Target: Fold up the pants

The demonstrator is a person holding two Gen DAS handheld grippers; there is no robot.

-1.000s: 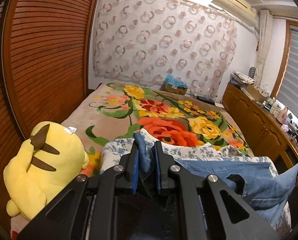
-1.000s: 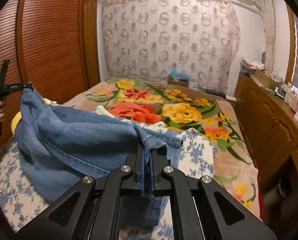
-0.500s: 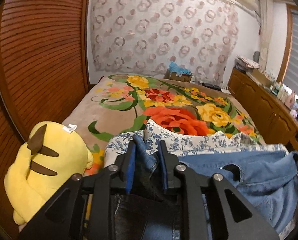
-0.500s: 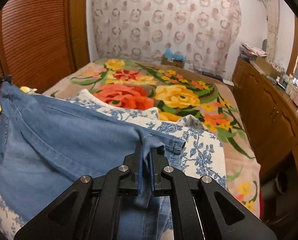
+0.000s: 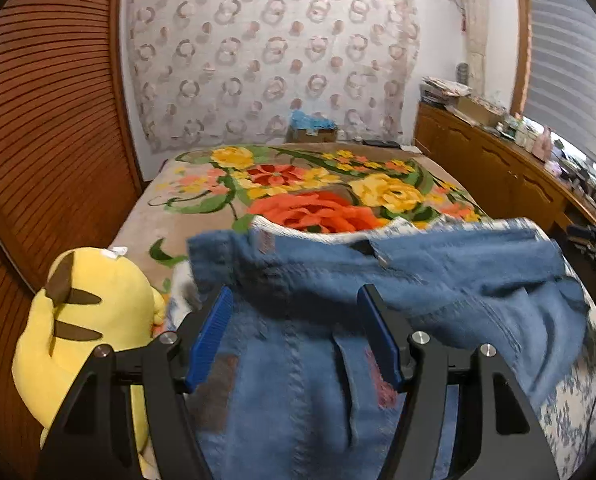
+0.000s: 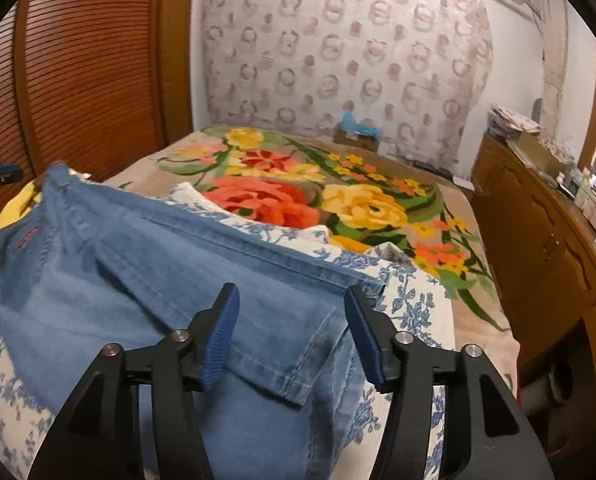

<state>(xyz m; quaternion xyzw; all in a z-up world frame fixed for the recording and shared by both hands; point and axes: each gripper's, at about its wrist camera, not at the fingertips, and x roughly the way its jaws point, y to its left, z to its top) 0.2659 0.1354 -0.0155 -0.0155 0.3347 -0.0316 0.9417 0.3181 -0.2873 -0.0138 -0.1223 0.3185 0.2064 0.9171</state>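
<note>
At the left edge of the bed (image 5: 170, 216), a yellow plush toy (image 5: 94, 320) sits against the wooden slatted wall, likely just pushed aside to leave room for folding. Next to it the left tool (image 5: 298, 332) hangs with its blue pads spread wide and nothing between them, over the waist end of the jeans (image 6: 146, 280). The jeans lie across a blue-flowered white cloth (image 6: 409, 304) on the bed, folded over themselves, the hem end resting on top toward the right; that placement suggests one fold has been laid down. Over that hem the right tool (image 6: 294, 336) is likewise open and empty, its pads straddling the denim without pinching it. Farther right, a small box (image 6: 357, 136) at the far end of the bed holds something blue, too small to identify
</note>
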